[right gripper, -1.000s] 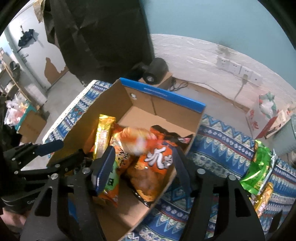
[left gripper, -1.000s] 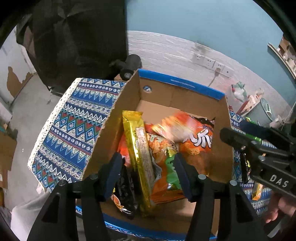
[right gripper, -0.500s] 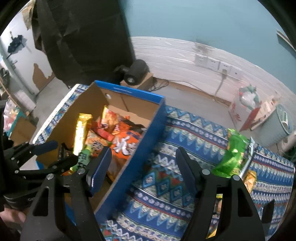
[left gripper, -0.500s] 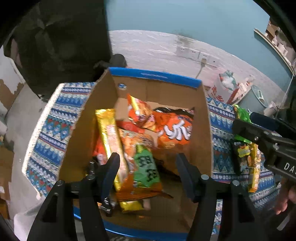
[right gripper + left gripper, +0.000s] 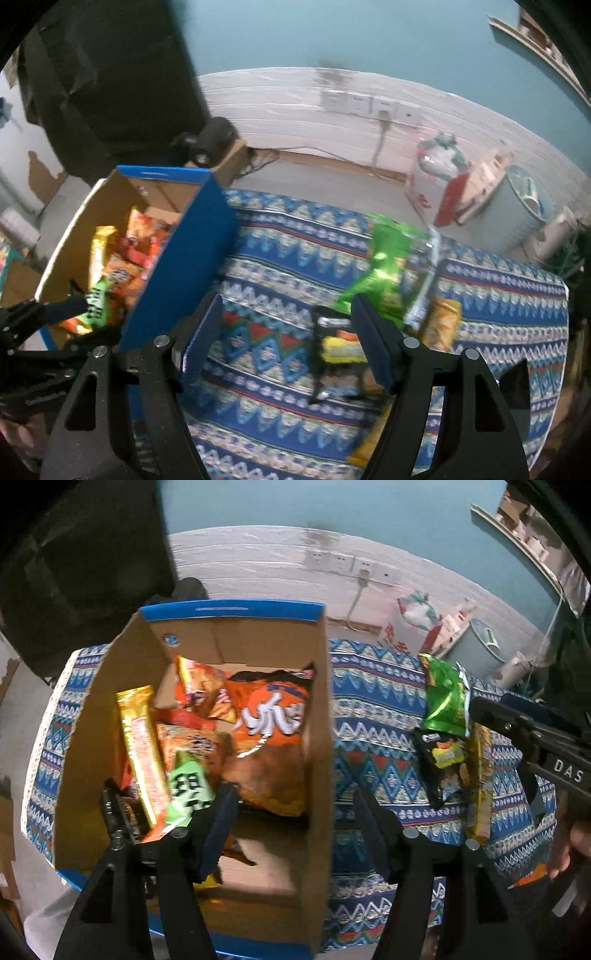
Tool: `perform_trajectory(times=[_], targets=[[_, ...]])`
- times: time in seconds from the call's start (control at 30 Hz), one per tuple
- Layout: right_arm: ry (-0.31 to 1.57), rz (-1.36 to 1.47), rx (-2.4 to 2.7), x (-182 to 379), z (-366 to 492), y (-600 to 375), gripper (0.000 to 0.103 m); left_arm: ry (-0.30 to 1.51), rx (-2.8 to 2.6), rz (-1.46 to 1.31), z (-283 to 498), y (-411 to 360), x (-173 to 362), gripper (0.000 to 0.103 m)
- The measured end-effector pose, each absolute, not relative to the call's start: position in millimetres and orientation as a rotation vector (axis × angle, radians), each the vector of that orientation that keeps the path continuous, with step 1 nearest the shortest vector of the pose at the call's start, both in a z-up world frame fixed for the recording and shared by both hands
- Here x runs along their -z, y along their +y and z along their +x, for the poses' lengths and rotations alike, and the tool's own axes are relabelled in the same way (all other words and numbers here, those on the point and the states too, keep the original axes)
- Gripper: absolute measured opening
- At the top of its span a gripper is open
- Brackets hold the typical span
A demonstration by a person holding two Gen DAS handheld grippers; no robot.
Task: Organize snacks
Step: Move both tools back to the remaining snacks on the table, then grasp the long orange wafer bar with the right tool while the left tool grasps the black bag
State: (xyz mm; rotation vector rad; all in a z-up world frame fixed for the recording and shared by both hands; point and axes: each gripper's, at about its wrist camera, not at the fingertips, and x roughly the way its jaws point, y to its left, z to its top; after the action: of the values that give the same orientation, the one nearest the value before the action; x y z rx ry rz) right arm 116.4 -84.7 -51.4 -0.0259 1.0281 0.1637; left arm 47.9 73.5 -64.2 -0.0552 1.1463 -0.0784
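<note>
Jaws of both the left gripper (image 5: 295,805) and right gripper (image 5: 288,314) stood spread and empty, having just widened; both had swung from the cardboard box (image 5: 317,738), already holding several snack packets, toward the green packet (image 5: 384,266) awaiting pickup on the patterned tabletop (image 5: 295,258).

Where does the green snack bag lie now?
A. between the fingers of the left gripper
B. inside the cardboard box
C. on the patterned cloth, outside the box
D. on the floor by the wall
C: the green snack bag rests on the patterned cloth, to the right of the cardboard box, with other packets beside it.
</note>
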Motion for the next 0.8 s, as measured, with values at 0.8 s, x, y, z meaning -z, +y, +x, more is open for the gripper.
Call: perform_trajectory(times=[0.8], targets=[[1.289,-0.003,-0.011,160.7,73.9,-192.2,0.073,1.154,0.048,0.125,50.7,-15.4,73.7,0.082]])
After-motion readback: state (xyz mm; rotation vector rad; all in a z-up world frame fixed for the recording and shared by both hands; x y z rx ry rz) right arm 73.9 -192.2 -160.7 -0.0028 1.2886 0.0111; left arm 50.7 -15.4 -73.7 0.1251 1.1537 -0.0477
